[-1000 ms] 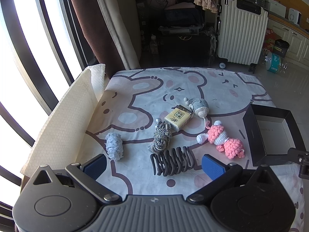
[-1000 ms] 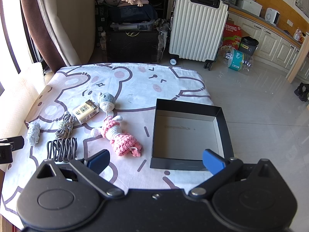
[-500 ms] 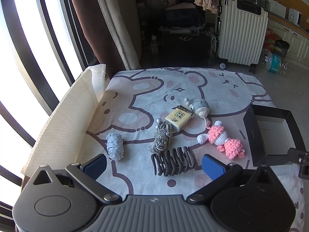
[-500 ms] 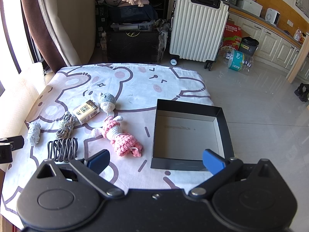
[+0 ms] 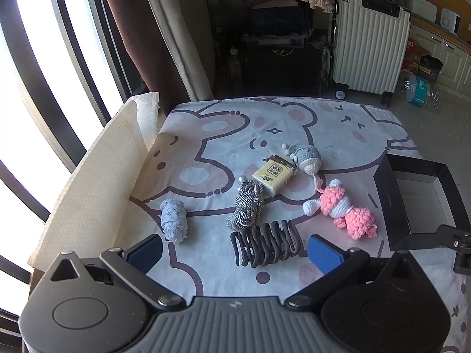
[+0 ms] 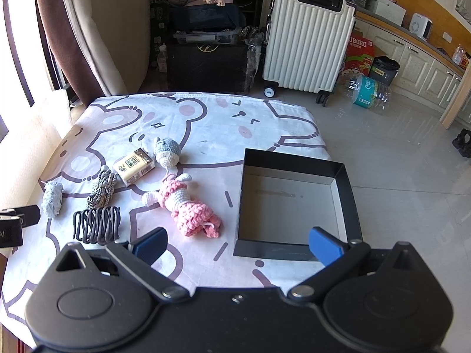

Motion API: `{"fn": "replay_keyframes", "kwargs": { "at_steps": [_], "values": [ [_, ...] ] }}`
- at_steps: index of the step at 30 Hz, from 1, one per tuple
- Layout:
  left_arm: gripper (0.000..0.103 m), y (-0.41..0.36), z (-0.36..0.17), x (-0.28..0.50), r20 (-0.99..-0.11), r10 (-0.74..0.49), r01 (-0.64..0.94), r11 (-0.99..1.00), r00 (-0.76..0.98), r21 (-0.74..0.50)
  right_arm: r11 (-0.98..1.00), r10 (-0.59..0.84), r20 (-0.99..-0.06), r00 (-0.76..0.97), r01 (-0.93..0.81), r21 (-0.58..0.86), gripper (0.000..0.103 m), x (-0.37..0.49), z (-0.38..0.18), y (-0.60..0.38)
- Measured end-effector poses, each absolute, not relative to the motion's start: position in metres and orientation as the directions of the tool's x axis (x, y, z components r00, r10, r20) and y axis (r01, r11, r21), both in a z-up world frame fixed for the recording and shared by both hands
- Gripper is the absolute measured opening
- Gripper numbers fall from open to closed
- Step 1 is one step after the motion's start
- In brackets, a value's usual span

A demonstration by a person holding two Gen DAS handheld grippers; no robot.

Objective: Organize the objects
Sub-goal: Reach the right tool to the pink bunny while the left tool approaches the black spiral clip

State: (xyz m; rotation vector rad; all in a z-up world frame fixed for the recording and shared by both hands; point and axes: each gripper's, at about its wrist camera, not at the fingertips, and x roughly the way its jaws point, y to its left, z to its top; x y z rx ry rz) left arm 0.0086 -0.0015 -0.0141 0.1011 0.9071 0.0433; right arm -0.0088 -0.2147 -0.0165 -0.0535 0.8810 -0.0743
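Both grippers hang wide open w/ nothing in them: the left gripper (image 5: 234, 251) above the dark hair clip (image 5: 266, 242), the right gripper (image 6: 237, 242) near the black box (image 6: 348, 194), which is empty. The pink knit doll (image 6: 184, 204), striped cord (image 5: 247, 206) & tissue pack (image 5: 273, 175) lie close together, so a grab could bump the wrong toy. The box sits right at the cloth's (image 6: 206, 123) edge, so a push might slide it off, but there's lots of bare cloth at the back.

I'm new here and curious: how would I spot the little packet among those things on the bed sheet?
Start at the black box, then look left past the pink crochet doll. The packet lies beside the grey crochet toy; it alone is flat, cream and printed.
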Motion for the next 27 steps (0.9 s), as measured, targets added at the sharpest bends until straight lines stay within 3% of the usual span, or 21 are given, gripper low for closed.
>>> {"fn": "replay_keyframes", "kwargs": {
  "at_steps": [27],
  "values": [
    [0.103, 0.010, -0.076, 0.073, -0.878, 0.060, -0.026, 0.998, 0.475, 0.054, 0.999, -0.035, -0.830, 0.556, -0.013, -0.051, 0.103, 0.046, -0.056, -0.201]
  ]
}}
